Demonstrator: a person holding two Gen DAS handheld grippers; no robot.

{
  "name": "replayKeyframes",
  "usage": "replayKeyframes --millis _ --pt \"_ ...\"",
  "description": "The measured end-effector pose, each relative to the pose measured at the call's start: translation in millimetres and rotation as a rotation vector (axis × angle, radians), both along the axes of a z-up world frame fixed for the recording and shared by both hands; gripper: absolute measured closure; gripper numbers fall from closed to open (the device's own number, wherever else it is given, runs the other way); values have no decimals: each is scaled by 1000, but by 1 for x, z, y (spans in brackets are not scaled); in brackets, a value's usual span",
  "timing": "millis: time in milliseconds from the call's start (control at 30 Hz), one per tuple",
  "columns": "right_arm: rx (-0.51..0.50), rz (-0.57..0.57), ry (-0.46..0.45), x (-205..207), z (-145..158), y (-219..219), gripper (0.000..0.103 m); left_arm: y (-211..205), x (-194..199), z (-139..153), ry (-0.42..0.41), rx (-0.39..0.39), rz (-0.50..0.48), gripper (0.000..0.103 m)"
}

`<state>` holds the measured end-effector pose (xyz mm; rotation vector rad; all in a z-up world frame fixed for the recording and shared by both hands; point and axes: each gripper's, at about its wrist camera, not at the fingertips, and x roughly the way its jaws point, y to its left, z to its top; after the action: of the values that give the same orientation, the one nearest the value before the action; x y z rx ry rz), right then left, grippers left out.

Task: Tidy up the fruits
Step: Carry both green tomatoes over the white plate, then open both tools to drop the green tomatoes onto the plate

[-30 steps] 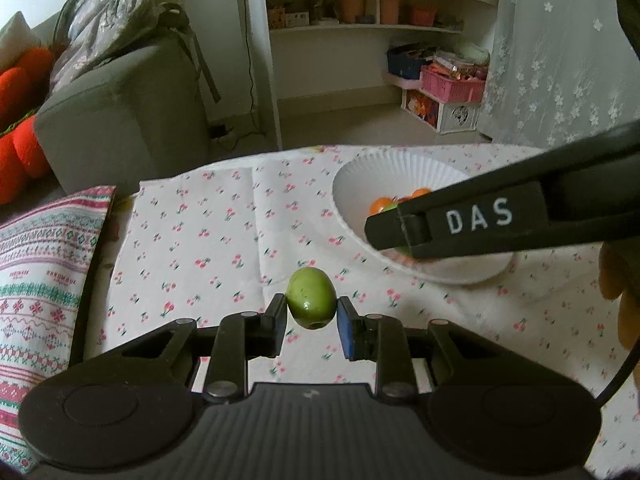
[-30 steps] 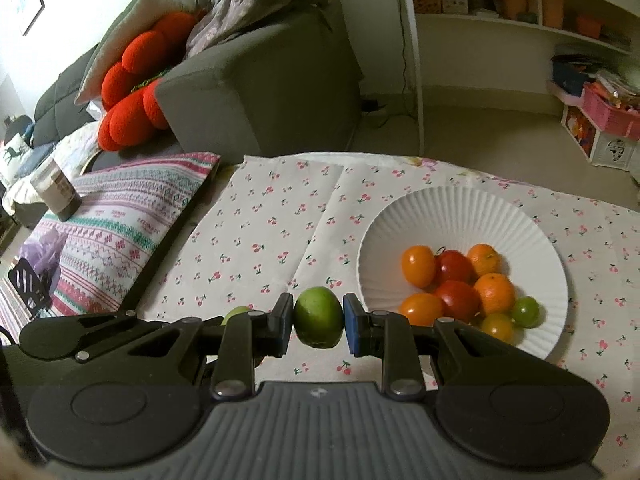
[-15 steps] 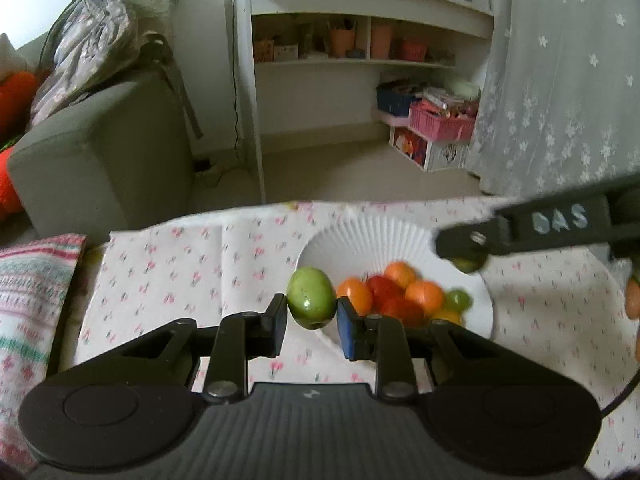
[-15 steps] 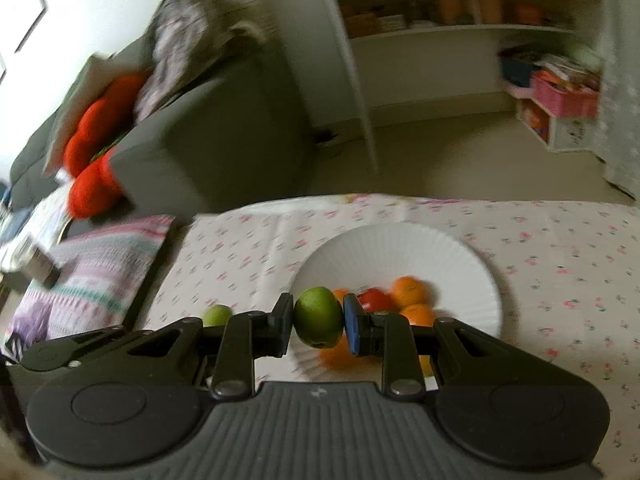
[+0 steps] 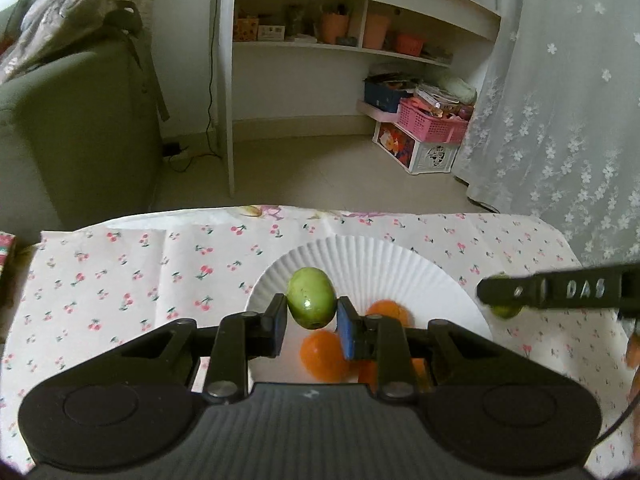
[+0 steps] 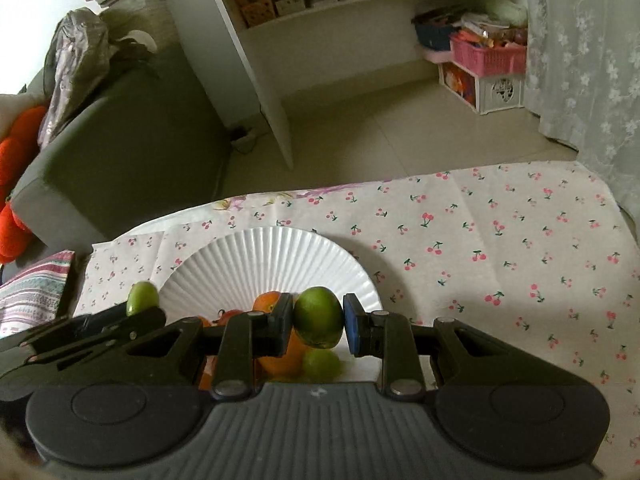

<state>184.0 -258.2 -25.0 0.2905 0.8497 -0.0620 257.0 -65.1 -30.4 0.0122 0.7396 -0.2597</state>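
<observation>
Plate (image 5: 360, 256) now beneath — both fruits aloft

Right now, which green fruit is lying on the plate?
The small green fruit beside the oranges; the other two sit pinched in tools.

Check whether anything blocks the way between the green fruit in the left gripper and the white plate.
Nothing visible does. The left gripper holds its green fruit over the white plate, whose far part is bare. Orange fruit lies in the near part, below the jaws. The right gripper is off to the side.
</observation>
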Motion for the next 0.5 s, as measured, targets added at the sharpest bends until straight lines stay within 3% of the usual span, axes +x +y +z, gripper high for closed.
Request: replayKeyframes --millis 500 --pt "64 7 45 23 -30 0 79 -17 27 -25 68 17 29 92"
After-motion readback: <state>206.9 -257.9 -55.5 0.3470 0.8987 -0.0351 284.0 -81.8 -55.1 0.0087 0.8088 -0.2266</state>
